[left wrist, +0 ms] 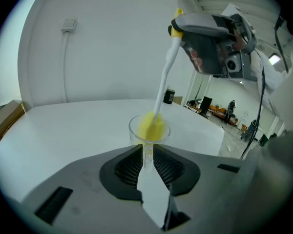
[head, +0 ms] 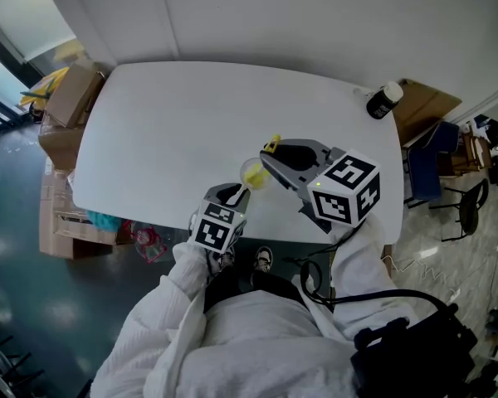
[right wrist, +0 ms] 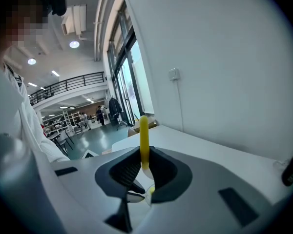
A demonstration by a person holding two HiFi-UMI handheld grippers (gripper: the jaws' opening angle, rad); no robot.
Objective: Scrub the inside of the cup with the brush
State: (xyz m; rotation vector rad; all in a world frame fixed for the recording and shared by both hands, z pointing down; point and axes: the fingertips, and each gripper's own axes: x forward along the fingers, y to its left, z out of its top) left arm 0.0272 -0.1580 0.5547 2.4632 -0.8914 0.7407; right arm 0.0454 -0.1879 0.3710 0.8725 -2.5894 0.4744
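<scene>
Right gripper (right wrist: 144,165): clamped on the yellow handle end of the brush (left wrist: 165,69), above the cup.
Left gripper (left wrist: 147,152): pinched on the lower part of the clear cup (left wrist: 135,133), by the near edge of the table (head: 166,131).
Sponge head: sunk inside the cup's mouth.
Progress: insertion is judged done; scrubbing is judged under way, and the end cannot be told.

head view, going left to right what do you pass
cardboard box → left gripper → cup → right gripper → black bottle
</scene>
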